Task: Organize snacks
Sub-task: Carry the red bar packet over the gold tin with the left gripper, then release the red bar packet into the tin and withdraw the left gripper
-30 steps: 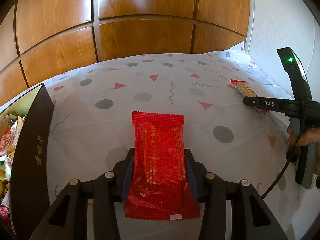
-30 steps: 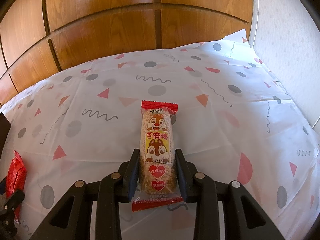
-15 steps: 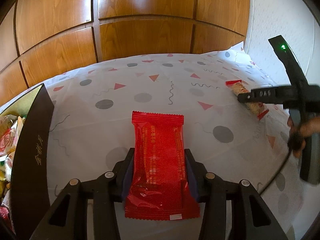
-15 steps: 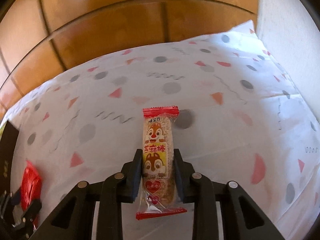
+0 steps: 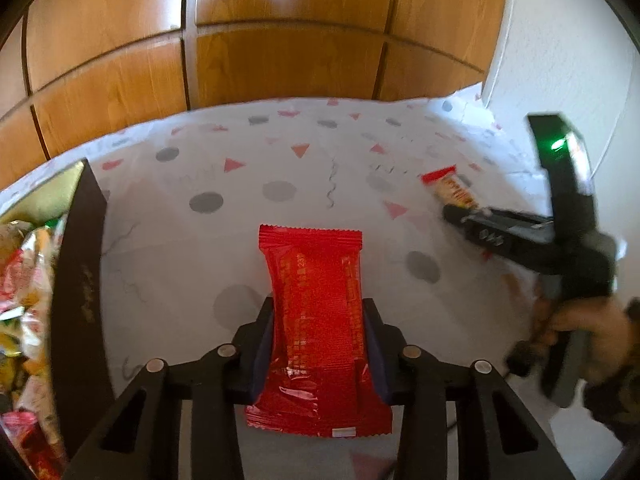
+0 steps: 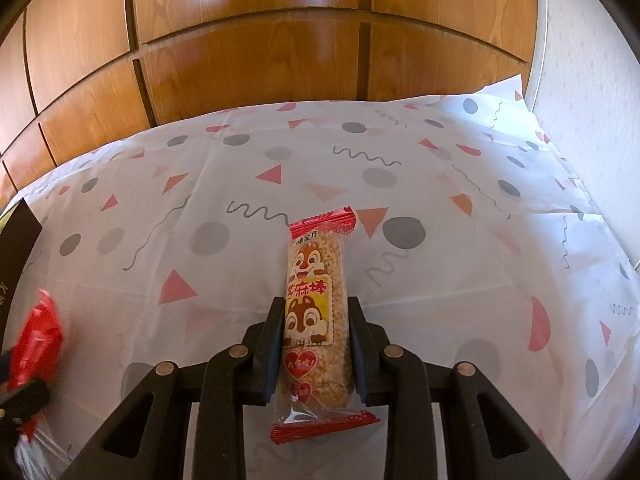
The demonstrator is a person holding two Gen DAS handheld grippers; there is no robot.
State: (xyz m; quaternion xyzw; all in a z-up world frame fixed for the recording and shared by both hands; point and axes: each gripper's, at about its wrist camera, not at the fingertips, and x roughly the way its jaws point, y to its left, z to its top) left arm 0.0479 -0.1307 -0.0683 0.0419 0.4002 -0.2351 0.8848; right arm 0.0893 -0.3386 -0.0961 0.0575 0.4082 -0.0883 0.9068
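Since 1.0 s ago, the right hand-held gripper has swung up and toward the left side of the scene with its load, and the left-wrist view has tilted slightly; both loads sit between the fingers as before.

Current state:
1. The left hand-held gripper pinches the flat red foil snack packet across its width, jaws pressed against both long edges. The packet is held above the white tablecloth with grey dots and pink triangles.
2. The right hand-held gripper pinches the clear-wrapped sesame bar with squirrel print and red crimped ends at about mid-length. The bar projects forward past the fingertips, clear of the table.
3. The dark open box with gold lining stands at the left edge of the table, already holding assorted wrapped snacks.

Step in hand, as judged: transport of 2 picked snacks toward the box.

Next move calls for:
- Carrying the red packet left over the box wall, then spreading the jaws above the contents.
- Bringing the bar across afterwards, so that the 2 tools do not meet over the opening.
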